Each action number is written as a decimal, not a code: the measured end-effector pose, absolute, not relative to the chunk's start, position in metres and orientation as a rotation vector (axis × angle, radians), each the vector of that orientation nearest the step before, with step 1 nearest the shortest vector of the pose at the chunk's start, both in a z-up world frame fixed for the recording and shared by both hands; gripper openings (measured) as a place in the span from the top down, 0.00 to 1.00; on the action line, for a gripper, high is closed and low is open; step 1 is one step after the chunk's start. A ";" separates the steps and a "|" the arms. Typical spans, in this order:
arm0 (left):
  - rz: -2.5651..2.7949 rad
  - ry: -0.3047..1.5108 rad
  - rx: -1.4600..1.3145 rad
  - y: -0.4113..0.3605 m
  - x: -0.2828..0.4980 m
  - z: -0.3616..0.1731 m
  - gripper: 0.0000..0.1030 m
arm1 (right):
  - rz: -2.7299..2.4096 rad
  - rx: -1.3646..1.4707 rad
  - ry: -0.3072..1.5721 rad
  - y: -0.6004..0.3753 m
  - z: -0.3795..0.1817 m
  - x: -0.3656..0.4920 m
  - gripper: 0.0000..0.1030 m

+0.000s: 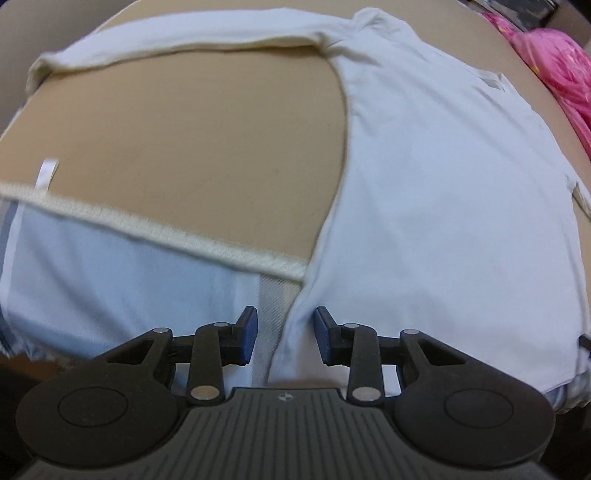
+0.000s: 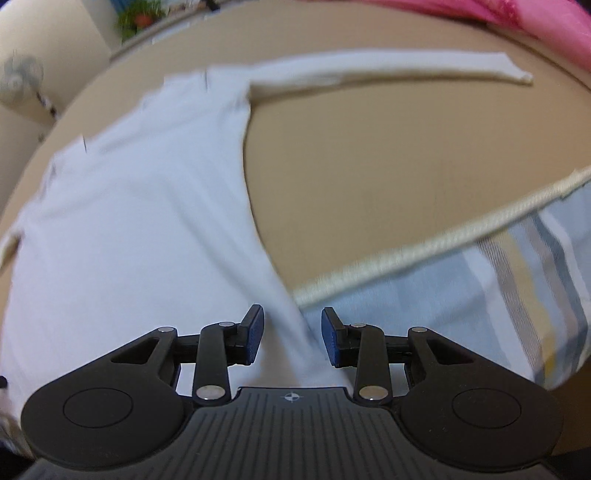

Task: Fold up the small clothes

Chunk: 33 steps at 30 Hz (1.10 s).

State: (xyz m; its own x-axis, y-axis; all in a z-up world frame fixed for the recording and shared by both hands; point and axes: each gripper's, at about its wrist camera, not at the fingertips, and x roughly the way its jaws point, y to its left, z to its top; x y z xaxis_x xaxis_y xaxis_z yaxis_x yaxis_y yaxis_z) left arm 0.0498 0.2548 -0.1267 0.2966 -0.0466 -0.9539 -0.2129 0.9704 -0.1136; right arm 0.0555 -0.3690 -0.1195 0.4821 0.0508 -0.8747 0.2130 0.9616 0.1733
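A white long-sleeved shirt point(image 1: 424, 203) lies spread flat on a tan surface point(image 1: 203, 147). One sleeve point(image 1: 166, 48) stretches away to the left along the far side. My left gripper point(image 1: 285, 334) hovers over the shirt's near side edge, open, with the fabric edge running below the gap and the pads not pressing it. In the right wrist view the shirt body point(image 2: 140, 206) fills the left, and its other sleeve point(image 2: 388, 66) reaches right. My right gripper point(image 2: 292, 334) stands open over the shirt's near side edge, holding nothing.
A light blue striped cloth point(image 1: 110, 277) with a cream braided border point(image 1: 184, 236) lies beside the shirt, also seen as the striped cloth point(image 2: 498, 277). Pink fabric point(image 1: 561, 74) is heaped at the far edge. A fan point(image 2: 22, 77) and a plant point(image 2: 140, 18) stand beyond.
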 end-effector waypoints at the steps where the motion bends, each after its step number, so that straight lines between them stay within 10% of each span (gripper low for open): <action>1: 0.102 1.278 -0.259 0.259 0.048 -0.129 0.64 | -0.108 0.269 1.075 -0.368 -0.122 0.053 0.65; 5: 0.069 1.285 -0.228 0.254 0.048 -0.131 0.93 | -0.133 0.246 1.066 -0.359 -0.122 0.054 0.70; 7: 0.061 1.253 -0.203 0.250 0.044 -0.124 0.95 | -0.125 0.268 1.062 -0.361 -0.122 0.050 0.96; 12: 0.065 1.137 -0.218 0.255 0.015 -0.089 0.96 | -0.123 0.334 0.933 -0.378 -0.084 0.034 0.97; 19: 0.179 1.158 -0.078 0.241 0.015 -0.093 0.92 | -0.213 0.263 1.085 -0.377 -0.115 0.040 0.94; 23: 0.071 1.015 -0.054 0.224 0.010 -0.070 0.72 | -0.214 0.176 0.877 -0.366 -0.084 0.034 0.93; 27: -0.012 1.138 -0.077 0.205 0.020 -0.091 0.71 | -0.057 0.233 0.996 -0.357 -0.104 0.043 0.71; 33: 0.013 1.132 -0.020 0.193 0.023 -0.084 0.61 | -0.043 0.147 0.988 -0.338 -0.105 0.045 0.68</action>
State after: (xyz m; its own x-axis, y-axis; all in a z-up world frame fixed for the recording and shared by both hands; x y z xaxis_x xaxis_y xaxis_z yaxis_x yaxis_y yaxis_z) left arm 0.0230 0.1932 -0.0844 0.4246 -0.0002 -0.9054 -0.0203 0.9997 -0.0098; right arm 0.0447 -0.3384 -0.1047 0.5501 0.0309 -0.8345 0.1025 0.9893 0.1043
